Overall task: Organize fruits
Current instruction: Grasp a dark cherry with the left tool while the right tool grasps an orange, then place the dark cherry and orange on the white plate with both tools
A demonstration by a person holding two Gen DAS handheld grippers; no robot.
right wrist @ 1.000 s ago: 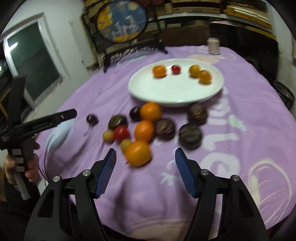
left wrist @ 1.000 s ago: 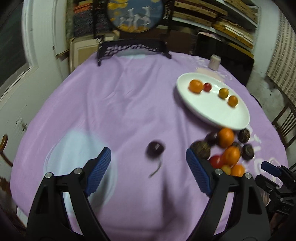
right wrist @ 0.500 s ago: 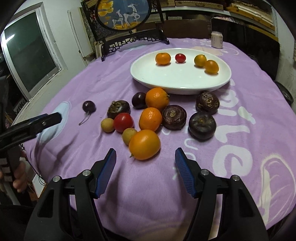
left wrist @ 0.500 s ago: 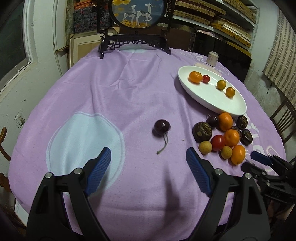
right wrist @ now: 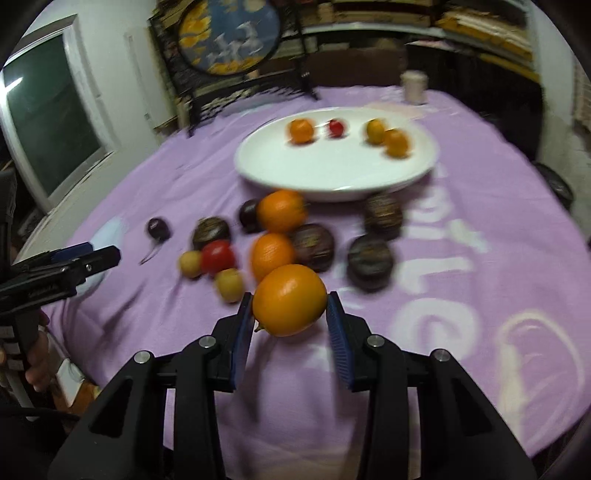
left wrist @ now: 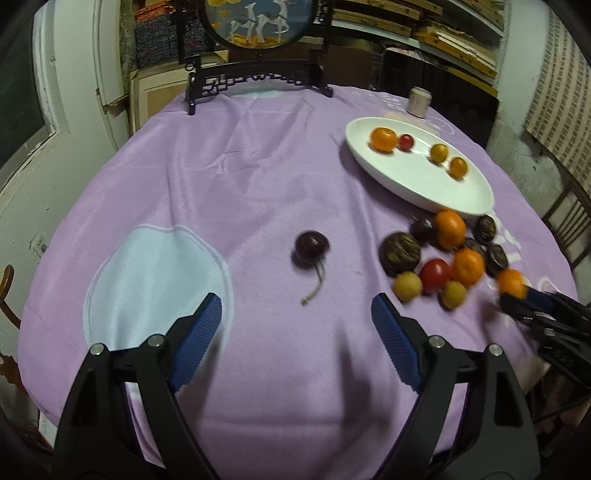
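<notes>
My right gripper (right wrist: 290, 308) is shut on a large orange fruit (right wrist: 290, 299), held just above the purple cloth; the orange also shows in the left wrist view (left wrist: 511, 282). A cluster of loose fruit (right wrist: 273, 243) lies beyond it: oranges, a red tomato, small yellow fruits and dark round fruits. A white oval plate (right wrist: 369, 173) behind holds several small fruits. My left gripper (left wrist: 295, 317) is open and empty, a short way in front of a dark cherry (left wrist: 311, 246) with a stem.
A round table with a purple cloth (left wrist: 240, 166) carries a pale blue patch (left wrist: 147, 280) at the left. A dark carved stand with a round painted screen (left wrist: 258, 22) and a small white jar (left wrist: 419, 101) stand at the far edge. A chair (left wrist: 569, 221) is at the right.
My right gripper has moved forward and closed on the large orange fruit. My left gripper has moved slightly closer to the cherry and stays open.
</notes>
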